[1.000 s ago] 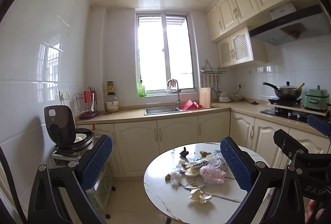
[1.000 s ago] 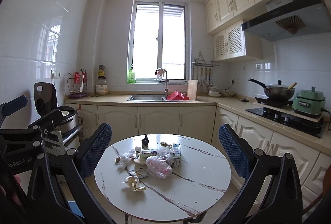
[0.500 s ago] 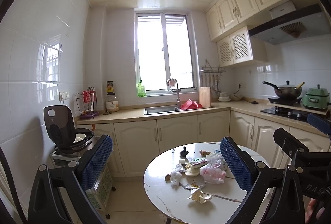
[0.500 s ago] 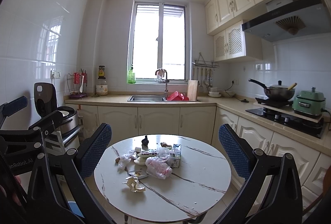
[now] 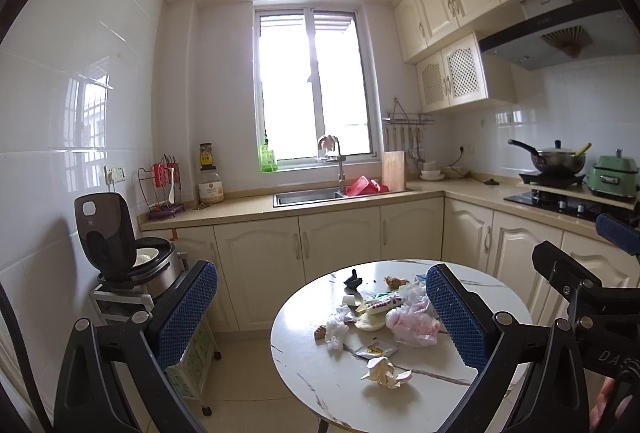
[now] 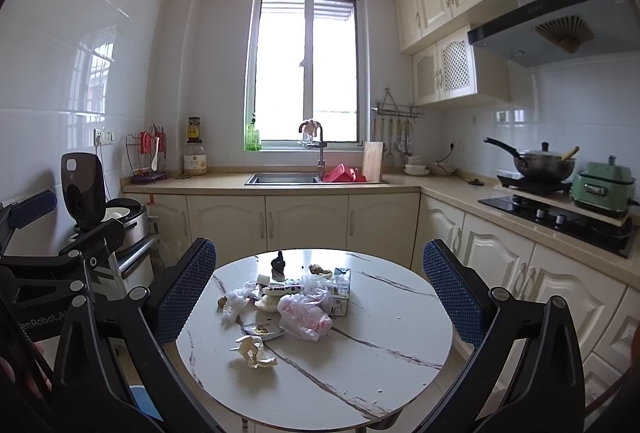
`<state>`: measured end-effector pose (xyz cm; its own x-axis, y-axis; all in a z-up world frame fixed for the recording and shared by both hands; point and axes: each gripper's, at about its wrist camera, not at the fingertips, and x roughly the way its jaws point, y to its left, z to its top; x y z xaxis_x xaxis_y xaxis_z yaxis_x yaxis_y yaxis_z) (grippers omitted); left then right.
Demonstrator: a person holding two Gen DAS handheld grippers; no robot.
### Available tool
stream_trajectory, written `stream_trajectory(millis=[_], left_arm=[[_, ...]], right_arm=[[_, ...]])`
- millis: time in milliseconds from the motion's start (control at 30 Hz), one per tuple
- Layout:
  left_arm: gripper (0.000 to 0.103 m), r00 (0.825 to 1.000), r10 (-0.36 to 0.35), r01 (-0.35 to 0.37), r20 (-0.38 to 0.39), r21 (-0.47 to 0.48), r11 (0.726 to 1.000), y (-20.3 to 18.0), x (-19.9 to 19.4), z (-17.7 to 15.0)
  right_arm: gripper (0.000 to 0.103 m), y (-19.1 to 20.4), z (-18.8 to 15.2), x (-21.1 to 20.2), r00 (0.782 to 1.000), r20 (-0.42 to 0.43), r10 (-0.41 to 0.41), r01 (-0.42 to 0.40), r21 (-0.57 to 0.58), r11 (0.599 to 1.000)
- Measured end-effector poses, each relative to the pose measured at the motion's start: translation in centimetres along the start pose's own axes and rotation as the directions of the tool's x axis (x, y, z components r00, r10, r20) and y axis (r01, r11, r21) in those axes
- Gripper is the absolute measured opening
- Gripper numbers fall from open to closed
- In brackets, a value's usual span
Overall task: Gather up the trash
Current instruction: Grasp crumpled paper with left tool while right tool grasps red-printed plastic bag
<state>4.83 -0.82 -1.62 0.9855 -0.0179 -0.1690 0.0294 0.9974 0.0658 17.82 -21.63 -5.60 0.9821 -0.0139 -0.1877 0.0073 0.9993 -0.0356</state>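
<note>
**Trash heaped left of centre on a round marble desk, both hand-held grippers wide and empty**

The round desk point(image 6: 400, 317) has a glossy white top with thin dark veins and a smooth curved rim. Its right half and near edge lie bare; the trash sits in a loose cluster toward the left and back. A crinkled pink-and-white plastic bag point(image 6: 305, 317) is the bulkiest piece, touching a small upright carton point(image 6: 341, 289) on its right. Just in front lies a flat foil sachet point(image 6: 265, 330), and nearer the rim, apart from the heap, a crumpled cream paper wad point(image 6: 253, 350). A twisted white tissue point(image 6: 236, 301) marks the left edge of the pile, and a small dark figure-like object point(image 6: 278, 267) stands at the back.

The right hand-held gripper point(image 6: 319, 293) hangs above the desk with its blue textured pads spread far apart, holding nothing. The left hand-held gripper point(image 5: 322, 313) is likewise spread wide and empty, set toward the desk's left side, where floor shows between the desk and a rice cooker point(image 5: 120, 253) on a stand.
</note>
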Motion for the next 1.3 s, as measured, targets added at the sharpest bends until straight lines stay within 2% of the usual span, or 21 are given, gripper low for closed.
stream_trajectory(millis=[167,267,333,400,533,600,700,733,800,867,933,967,1000,1067,1100,1133,1200,1300], left_arm=[[0.102,1.000,-0.010,0.010,-0.011,0.005,1.000,0.0,3.4,-1.1],[0.102,0.997,-0.028,0.027,-0.074,-0.016,1.000,0.8,6.9,-2.8],[0.102,0.987,-0.053,0.047,-0.151,-0.043,0.998,1.4,9.6,-4.4],[0.102,0.968,-0.072,0.056,-0.242,-0.071,0.996,1.8,12.7,-6.3],[0.102,0.925,-0.107,0.091,-0.366,-0.061,0.994,0.2,17.5,-9.1],[0.102,0.891,-0.147,0.136,-0.429,-0.055,0.989,-1.3,19.9,-10.1],[0.102,0.855,-0.175,0.168,-0.487,-0.059,0.984,-3.3,23.2,-10.9],[0.102,0.848,-0.167,0.163,-0.503,-0.052,0.985,-3.7,24.3,-11.2],[0.101,0.844,-0.153,0.152,-0.514,-0.044,0.987,-4.1,26.2,-11.6],[0.093,0.834,-0.149,0.150,-0.531,-0.041,0.988,-4.4,28.2,-12.1],[0.074,0.821,-0.157,0.153,-0.549,-0.052,0.987,-4.2,29.7,-12.5],[0.069,0.807,-0.161,0.154,-0.568,-0.060,0.986,-3.9,30.5,-12.7],[0.067,0.800,-0.171,0.160,-0.574,-0.070,0.985,-3.8,31.0,-12.9],[0.055,0.785,-0.223,0.190,-0.578,-0.118,0.975,-3.6,32.3,-13.2],[0.039,0.784,-0.237,0.197,-0.574,-0.132,0.971,-3.4,32.6,-13.2],[0.032,0.785,-0.245,0.206,-0.569,-0.134,0.969,-3.3,32.7,-13.0],[0.027,0.782,-0.270,0.227,-0.561,-0.147,0.963,-2.8,32.9,-12.9],[0.025,0.771,-0.331,0.255,-0.543,-0.212,0.943,-1.0,32.9,-12.8]], right_arm=[[0.103,-1.0,-1.4,2.5,0.999,-0.038,-0.004,0.005,0.012,1.000],[0.103,-2.2,-2.8,4.7,0.996,-0.094,-0.011,0.013,0.024,1.000],[0.103,-3.2,-4.1,6.4,0.989,-0.143,-0.019,0.025,0.033,0.999],[0.103,-4.2,-5.5,8.1,0.981,-0.195,-0.020,0.029,0.043,0.999],[0.103,-6.2,-8.4,11.4,0.956,-0.293,-0.021,0.042,0.066,0.997],[0.103,-6.9,-10.0,13.1,0.939,-0.343,-0.019,0.048,0.074,0.996],[0.103,-7.7,-11.9,15.2,0.918,-0.397,-0.008,0.046,0.086,0.995],[0.103,-7.8,-12.4,15.8,0.912,-0.411,-0.004,0.044,0.088,0.995],[0.103,-7.9,-13.2,17.2,0.899,-0.439,0.002,0.038,0.083,0.996],[0.103,-7.9,-13.9,18.6,0.886,-0.463,0.011,0.028,0.078,0.997],[0.103,-7.7,-14.2,19.7,0.874,-0.485,0.029,0.012,0.082,0.997],[0.103,-7.5,-14.2,20.4,0.869,-0.494,0.039,0.003,0.083,0.997],[0.103,-7.2,-14.2,21.2,0.865,-0.500,0.050,-0.009,0.084,0.996],[0.103,-6.6,-14.0,22.8,0.856,-0.510,0.079,-0.039,0.088,0.995],[0.103,-6.3,-13.9,23.6,0.850,-0.519,0.088,-0.049,0.088,0.995],[0.103,-5.9,-13.8,24.5,0.844,-0.526,0.102,-0.064,0.089,0.994],[0.103,-5.0,-13.8,26.2,0.831,-0.535,0.148,-0.108,0.106,0.988],[0.103,-3.6,-14.4,29.2,0.796,-0.565,0.216,-0.159,0.149,0.976]])
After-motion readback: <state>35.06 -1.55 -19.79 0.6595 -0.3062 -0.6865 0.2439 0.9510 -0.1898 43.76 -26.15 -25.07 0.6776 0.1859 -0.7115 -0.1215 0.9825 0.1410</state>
